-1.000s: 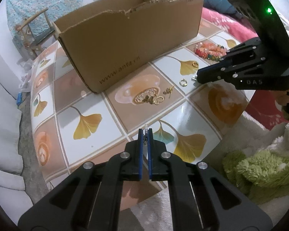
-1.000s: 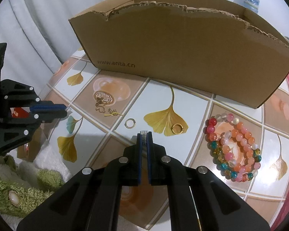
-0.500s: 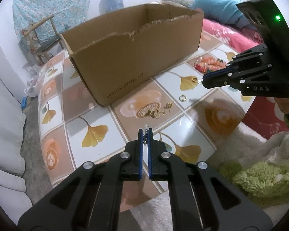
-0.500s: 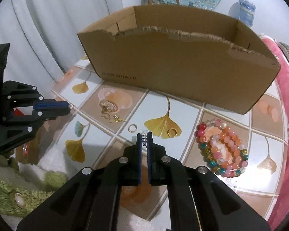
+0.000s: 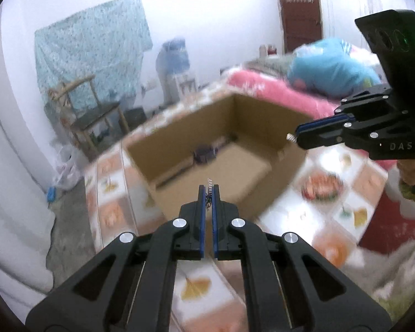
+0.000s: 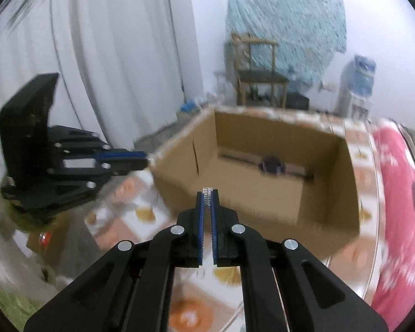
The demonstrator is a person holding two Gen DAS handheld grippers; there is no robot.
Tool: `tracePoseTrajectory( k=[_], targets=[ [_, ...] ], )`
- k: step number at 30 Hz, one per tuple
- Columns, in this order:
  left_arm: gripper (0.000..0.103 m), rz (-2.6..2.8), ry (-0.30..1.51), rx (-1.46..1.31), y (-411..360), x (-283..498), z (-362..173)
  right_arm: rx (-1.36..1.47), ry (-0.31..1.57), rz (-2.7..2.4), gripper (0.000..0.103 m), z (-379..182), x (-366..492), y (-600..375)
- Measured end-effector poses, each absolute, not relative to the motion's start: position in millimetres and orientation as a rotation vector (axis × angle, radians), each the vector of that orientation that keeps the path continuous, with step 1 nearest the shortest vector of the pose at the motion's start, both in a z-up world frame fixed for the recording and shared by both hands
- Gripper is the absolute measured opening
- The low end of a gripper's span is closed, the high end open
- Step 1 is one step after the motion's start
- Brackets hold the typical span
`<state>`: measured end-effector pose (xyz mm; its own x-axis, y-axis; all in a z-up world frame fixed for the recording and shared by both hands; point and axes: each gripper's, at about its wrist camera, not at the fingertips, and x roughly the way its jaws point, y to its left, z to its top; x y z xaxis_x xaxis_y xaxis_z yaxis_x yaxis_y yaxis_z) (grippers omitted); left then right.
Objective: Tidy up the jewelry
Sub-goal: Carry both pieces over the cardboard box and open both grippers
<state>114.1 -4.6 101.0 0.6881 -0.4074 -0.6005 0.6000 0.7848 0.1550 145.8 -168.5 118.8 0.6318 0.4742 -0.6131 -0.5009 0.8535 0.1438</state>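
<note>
left wrist view: the left gripper (image 5: 208,191) is closed on a small sparkly clasp-like piece (image 5: 209,183), poised above the near wall of the open cardboard box (image 5: 265,171) on the tiled table (image 5: 343,193). the right gripper (image 6: 207,193), also closed, pinches a similar silvery piece (image 6: 207,191); a dark item (image 6: 271,165) lies inside the box.

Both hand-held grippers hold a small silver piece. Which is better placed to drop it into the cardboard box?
Probably right. The right hand-held gripper appears at the cardboard box rim; the left hand-held gripper seems just outside its corner. Each grips its small silver piece. Blur makes this uncertain.
</note>
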Motion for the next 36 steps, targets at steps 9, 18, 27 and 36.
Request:
tracePoseTrajectory(
  k=[9, 18, 27, 36],
  targets=[
    [0.004, -0.682, 0.828, 0.361, -49.0, 233.1, 86.4, 0.050, 0.972, 0.652, 0.005, 95.0, 286.1, -175.2],
    [0.004, -0.617, 1.163, 0.411, -67.5, 302.8, 22.1, 0.134, 1.329, 0.620, 0.005, 13.0, 367.8, -177.2],
    [0.012, -0.581, 1.209, 0.393, -69.5, 318.1, 15.2, 0.209, 1.400, 0.561, 0.006, -8.4, 385.5, -181.9],
    [0.035, -0.549, 1.105, 0.340, -59.9, 315.0, 37.9, 0.244, 1.309, 0.544, 0.009, 16.7, 374.2, -195.9]
  ],
)
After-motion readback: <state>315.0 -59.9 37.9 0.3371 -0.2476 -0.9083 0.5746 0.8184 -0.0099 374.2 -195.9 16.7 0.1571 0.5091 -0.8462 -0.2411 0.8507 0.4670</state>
